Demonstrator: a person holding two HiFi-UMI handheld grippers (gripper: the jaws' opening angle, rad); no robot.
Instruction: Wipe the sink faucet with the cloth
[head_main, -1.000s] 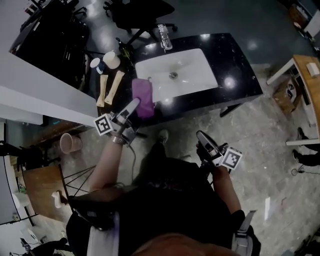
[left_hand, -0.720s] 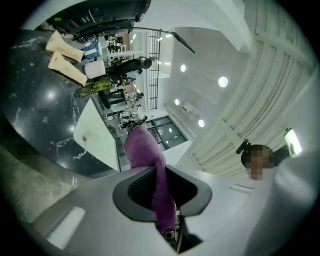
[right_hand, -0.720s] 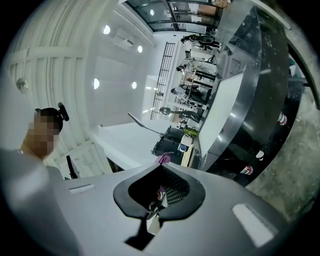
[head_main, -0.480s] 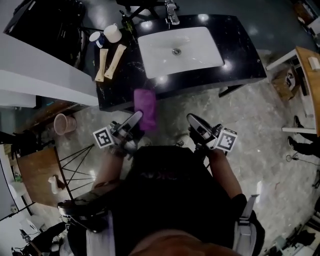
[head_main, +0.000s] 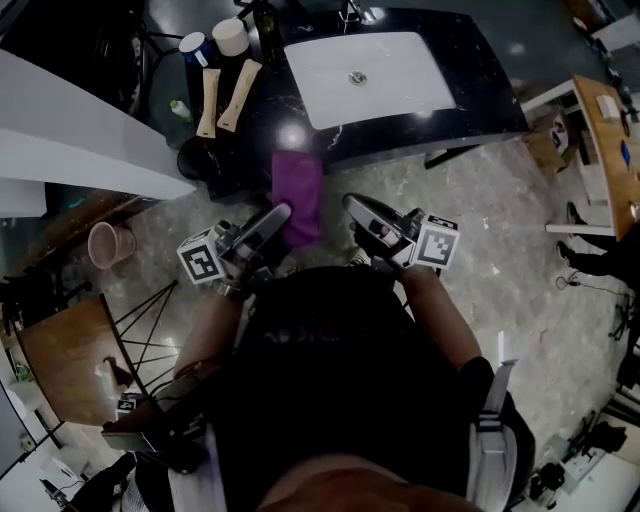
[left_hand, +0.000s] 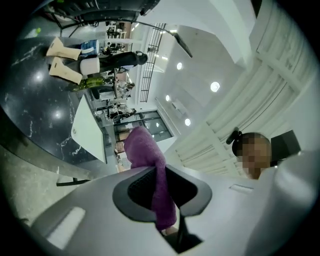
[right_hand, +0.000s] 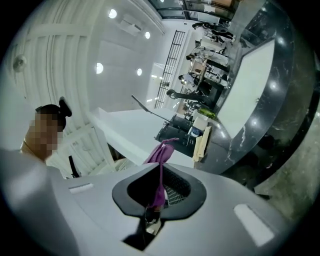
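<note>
The purple cloth (head_main: 298, 200) is held over the floor, short of the dark tabletop (head_main: 480, 95) and well apart from the faucet (head_main: 352, 12) behind the white sink (head_main: 385, 70). It is clamped in the left tool (head_main: 278, 215), and a thin edge is pinched in the closed right tool (head_main: 352, 205)

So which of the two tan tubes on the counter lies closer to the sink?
The more slanted tube, on the side toward the sink; the straighter tube lies beyond it.
</note>
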